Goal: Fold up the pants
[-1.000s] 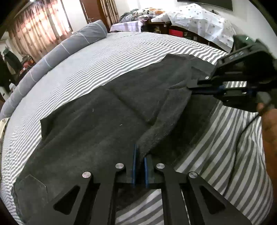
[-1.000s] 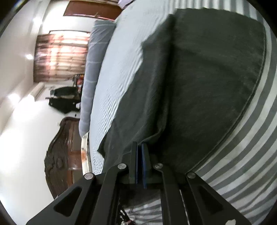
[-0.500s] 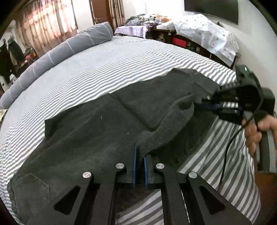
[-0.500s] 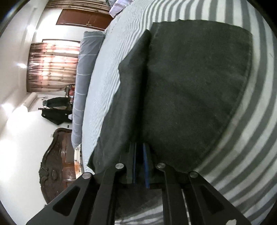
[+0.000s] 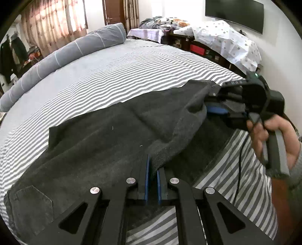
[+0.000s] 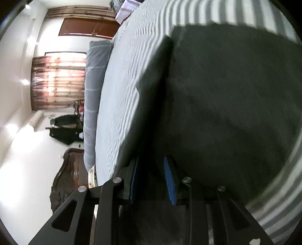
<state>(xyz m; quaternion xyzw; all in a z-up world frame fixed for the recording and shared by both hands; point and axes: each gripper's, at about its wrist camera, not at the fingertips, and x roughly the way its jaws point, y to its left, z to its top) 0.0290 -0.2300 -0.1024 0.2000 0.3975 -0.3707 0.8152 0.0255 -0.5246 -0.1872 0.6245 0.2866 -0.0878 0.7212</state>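
Dark grey pants (image 5: pixel 98 148) lie across the striped bed (image 5: pixel 113 75), one leg folded over the other. My left gripper (image 5: pixel 152 165) is shut on the near edge of the pants fold. My right gripper (image 5: pixel 213 107) shows at the right in the left wrist view, held in a hand, at the far end of the fold. In the right wrist view my right gripper (image 6: pixel 151 173) has its jaws apart, with the pants (image 6: pixel 226 103) lying between and beyond them.
A long grey bolster (image 5: pixel 62 54) lies along the bed's far side. A cloth-covered shelf unit (image 5: pixel 226 41) stands past the bed at the right, under a wall screen (image 5: pixel 234 15). Curtains (image 5: pixel 54 24) and a wooden headboard (image 6: pixel 66 179) are at the left.
Both grippers carried the pants edge over onto the other leg. My right gripper's jaws have opened, letting go of the fabric. My left gripper stays shut on the fold.
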